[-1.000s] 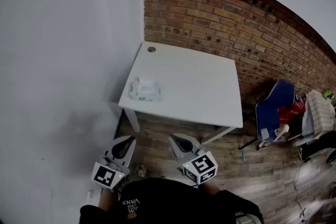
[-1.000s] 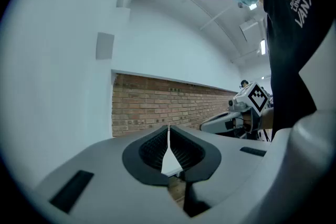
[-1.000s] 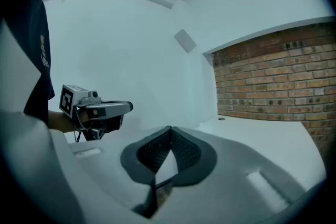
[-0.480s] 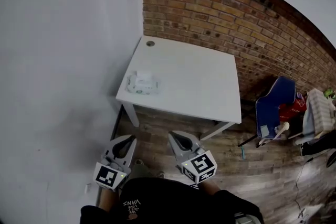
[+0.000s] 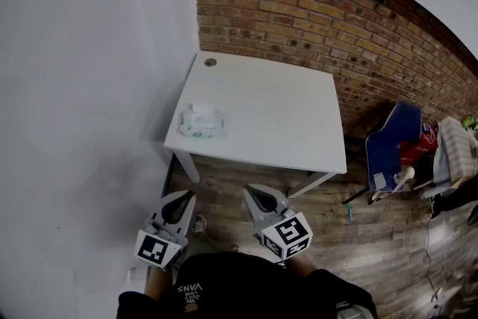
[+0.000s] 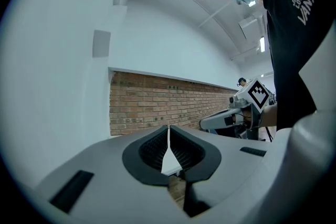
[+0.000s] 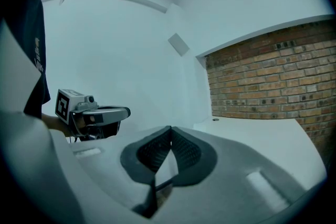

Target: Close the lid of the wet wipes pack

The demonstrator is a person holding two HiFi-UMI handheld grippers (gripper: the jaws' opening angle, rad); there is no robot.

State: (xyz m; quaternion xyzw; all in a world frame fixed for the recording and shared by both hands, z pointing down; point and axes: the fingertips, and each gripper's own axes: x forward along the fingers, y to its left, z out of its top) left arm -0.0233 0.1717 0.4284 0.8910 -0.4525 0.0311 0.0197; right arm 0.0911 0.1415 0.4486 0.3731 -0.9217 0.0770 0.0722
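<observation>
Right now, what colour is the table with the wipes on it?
White. The table shows best in the head view.

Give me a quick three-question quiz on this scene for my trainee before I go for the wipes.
1. True or false: the left gripper is shut on the wet wipes pack.
2. In the head view, the pack lies on the white table near its: A) left edge, B) right edge, C) centre.
3. Fill in: the jaws of the right gripper are ___.
Key: 1 false, it is shut but empty, short of the table; 2 A; 3 shut.
</observation>
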